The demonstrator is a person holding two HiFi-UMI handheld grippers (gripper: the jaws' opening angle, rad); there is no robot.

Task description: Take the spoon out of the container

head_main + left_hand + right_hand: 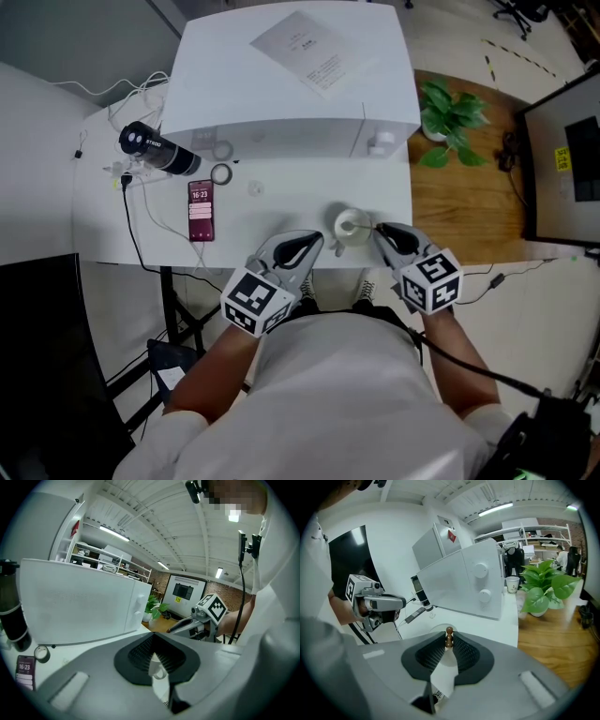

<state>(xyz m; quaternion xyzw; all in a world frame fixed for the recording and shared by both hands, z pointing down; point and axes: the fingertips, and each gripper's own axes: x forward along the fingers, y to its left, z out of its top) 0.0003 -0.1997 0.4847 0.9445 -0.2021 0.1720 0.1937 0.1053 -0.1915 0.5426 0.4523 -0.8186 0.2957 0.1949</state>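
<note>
Head cam: steeply down on table (281, 202). Gripper cams: low, close, along own jaws, facing each other across it.

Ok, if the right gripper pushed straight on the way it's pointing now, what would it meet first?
The right gripper is already shut on the spoon, at its brown handle end. Straight past that it would likely meet the rim of the white container, which looks close behind, though depth is hard to judge.

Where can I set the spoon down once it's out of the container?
Bare tabletop lies between the phone and the container, before the white box. A narrower strip runs right of the container to the table edge. The left end is crowded: black bottle, cables, two rings.
</note>
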